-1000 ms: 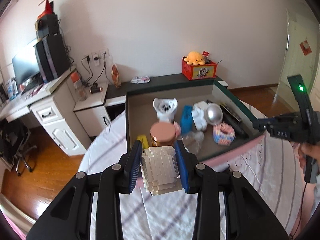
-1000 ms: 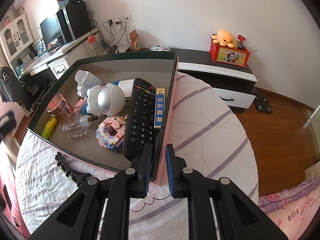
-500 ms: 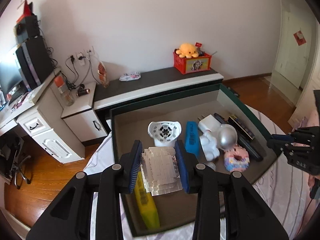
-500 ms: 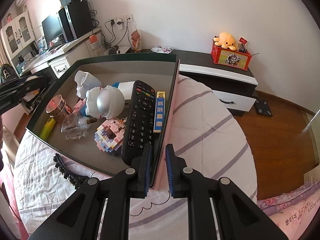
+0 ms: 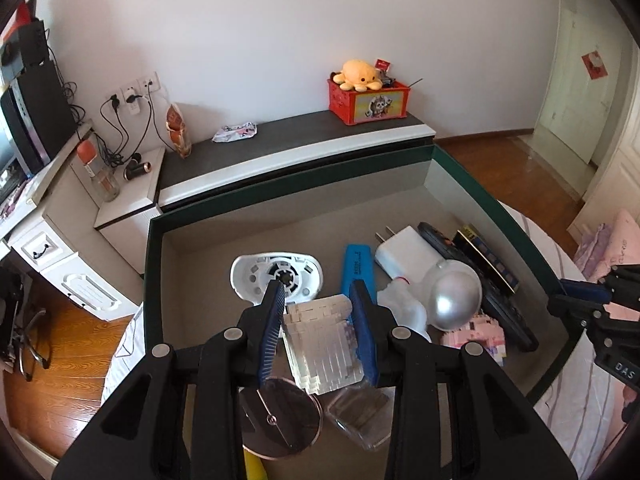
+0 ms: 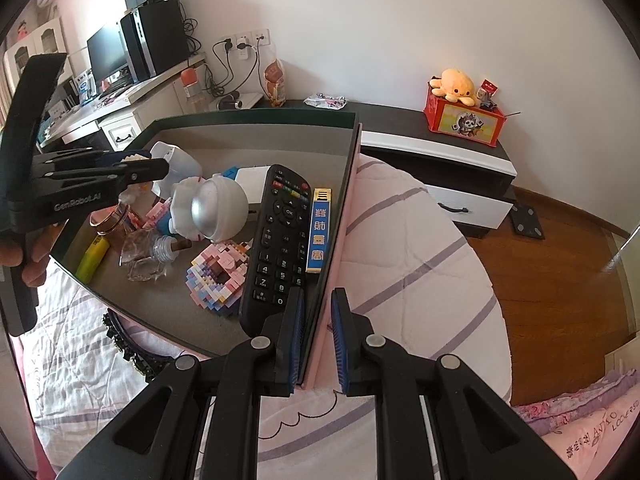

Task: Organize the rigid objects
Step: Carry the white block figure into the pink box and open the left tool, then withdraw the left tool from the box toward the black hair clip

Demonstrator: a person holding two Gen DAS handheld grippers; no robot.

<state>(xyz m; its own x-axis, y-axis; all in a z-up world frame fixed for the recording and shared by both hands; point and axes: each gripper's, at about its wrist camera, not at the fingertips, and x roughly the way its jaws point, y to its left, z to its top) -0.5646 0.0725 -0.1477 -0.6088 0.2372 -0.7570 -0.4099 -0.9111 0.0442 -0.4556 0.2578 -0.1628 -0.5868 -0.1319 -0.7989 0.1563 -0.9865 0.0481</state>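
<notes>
Looking down into the dark-walled box on the bed, I noted its contents: a white round-bodied casing, a blue bar, a white plug adapter, a white figure with a silver dome, a pink brick-built piece, a black remote and a slim blue-and-gold packet along the right wall. Nearer the front lay a copper-lidded tin, a clear glass bottle on its side and a yellow tube.

My left gripper hung over the box interior, its jaws partly closed and clamped on a clear brick-built block, pads pressing both sides; the block was held above the tin and bottle, clear of the floor. My right gripper had its jaws nearly together, straddling the box's right wall at the near corner, seemingly pinching it.

Only the left view showed the held block plainly; in the right view just a pale sliver of it showed between the left gripper's fingers. Only the right view showed a black toothed hair clip on the quilt outside the box, and the remote's buttons. A red crate with a yellow plush on top stood on the low cabinet behind.
</notes>
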